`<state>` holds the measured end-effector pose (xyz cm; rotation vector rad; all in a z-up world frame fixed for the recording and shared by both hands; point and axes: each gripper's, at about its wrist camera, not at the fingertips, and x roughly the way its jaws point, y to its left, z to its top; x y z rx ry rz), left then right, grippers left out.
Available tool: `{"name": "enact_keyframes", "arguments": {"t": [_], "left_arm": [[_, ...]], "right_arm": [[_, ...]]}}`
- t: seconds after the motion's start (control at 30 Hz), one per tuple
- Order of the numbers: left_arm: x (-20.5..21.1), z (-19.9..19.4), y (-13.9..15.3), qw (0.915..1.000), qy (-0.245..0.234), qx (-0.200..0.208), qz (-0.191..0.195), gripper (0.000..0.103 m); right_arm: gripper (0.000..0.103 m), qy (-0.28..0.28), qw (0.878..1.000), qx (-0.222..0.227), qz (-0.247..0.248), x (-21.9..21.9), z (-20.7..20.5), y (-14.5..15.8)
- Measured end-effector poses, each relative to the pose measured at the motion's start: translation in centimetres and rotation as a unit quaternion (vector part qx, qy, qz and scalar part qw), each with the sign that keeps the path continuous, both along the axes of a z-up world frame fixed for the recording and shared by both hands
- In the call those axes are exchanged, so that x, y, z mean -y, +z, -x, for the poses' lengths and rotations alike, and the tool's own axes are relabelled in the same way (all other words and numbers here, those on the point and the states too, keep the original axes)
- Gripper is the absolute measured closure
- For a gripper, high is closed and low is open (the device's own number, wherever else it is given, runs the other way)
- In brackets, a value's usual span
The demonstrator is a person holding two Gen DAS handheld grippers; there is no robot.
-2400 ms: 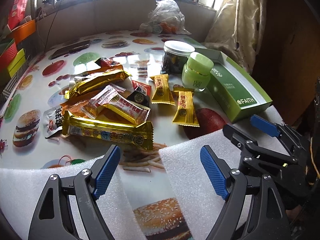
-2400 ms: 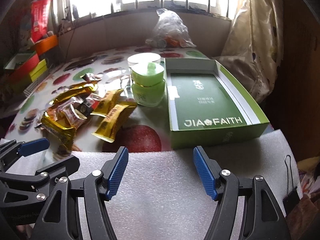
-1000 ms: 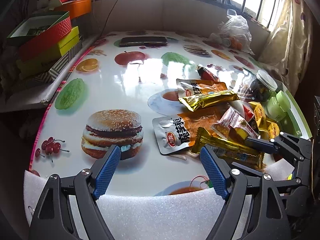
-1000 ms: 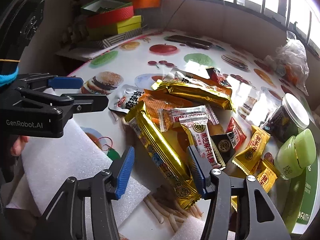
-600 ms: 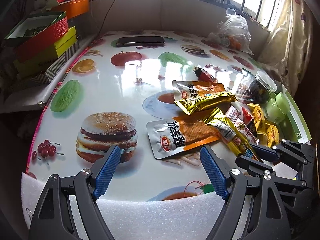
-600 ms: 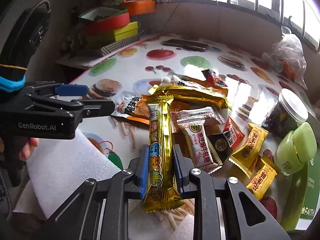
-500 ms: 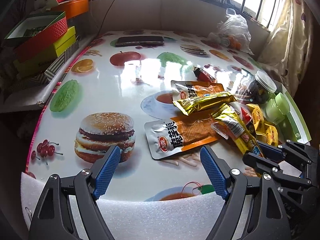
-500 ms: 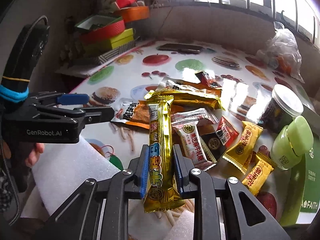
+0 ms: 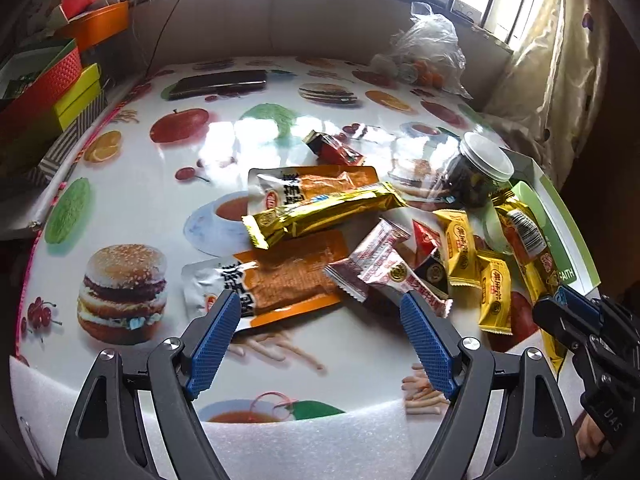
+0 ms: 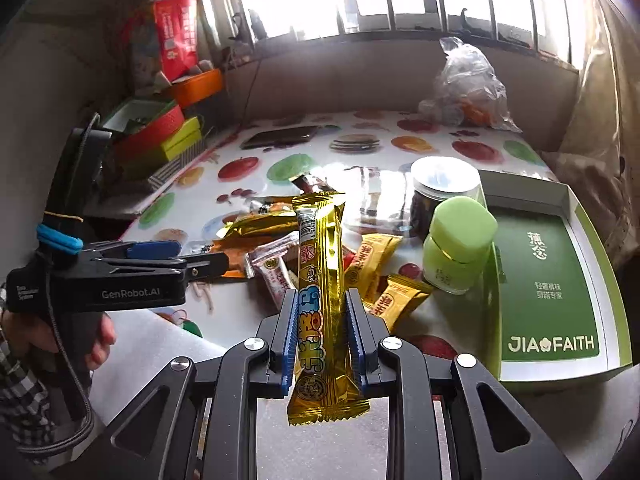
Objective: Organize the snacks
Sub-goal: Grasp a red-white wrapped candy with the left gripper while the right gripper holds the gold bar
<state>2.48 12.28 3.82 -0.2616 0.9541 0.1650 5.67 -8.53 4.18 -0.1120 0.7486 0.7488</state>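
My right gripper is shut on a long gold snack bar and holds it lifted above the table; the bar also shows at the right of the left wrist view. My left gripper is open and empty, low over the table's near edge, just in front of an orange snack pouch. A pile of snacks lies mid-table: a second gold bar, a pink-and-white candy bar, small yellow packets. The open green box stands at the right.
A dark jar with a white lid and a light green jar stand left of the box. A phone and a plastic bag lie at the back. Stacked boxes line the left. White foam covers the near edge.
My right gripper closed on the long gold bar, lifted it out of the pile and swung right toward the green box. My left gripper stayed open and shifted slightly forward over the table.
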Motion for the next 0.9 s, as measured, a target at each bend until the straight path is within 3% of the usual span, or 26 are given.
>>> {"name": "enact_keyframes", "arguments": {"t": [0.23, 0.4, 0.77, 0.9], "left_arm": [[2.0, -1.7, -1.2, 0.9992, 0.016, -0.02, 0.031, 0.021], [2.8, -2.5, -2.2, 0.9975, 0.041, -0.038, 0.044, 0.029], [3.7, -3.4, -2.9, 0.9958, 0.068, -0.042, 0.045, 0.03], [3.8, -3.5, -2.8, 0.9963, 0.067, -0.041, 0.035, 0.053]], "right_arm": [[0.081, -0.016, 1.0, 0.002, -0.006, 1.7, -0.2, 0.4], [0.081, -0.021, 1.0, -0.002, -0.011, 2.4, -0.4, 0.5], [0.081, -0.03, 0.999, -0.009, -0.024, 3.2, -0.6, 0.3], [0.081, -0.034, 0.999, -0.009, -0.027, 3.4, -0.7, 0.4]]}}
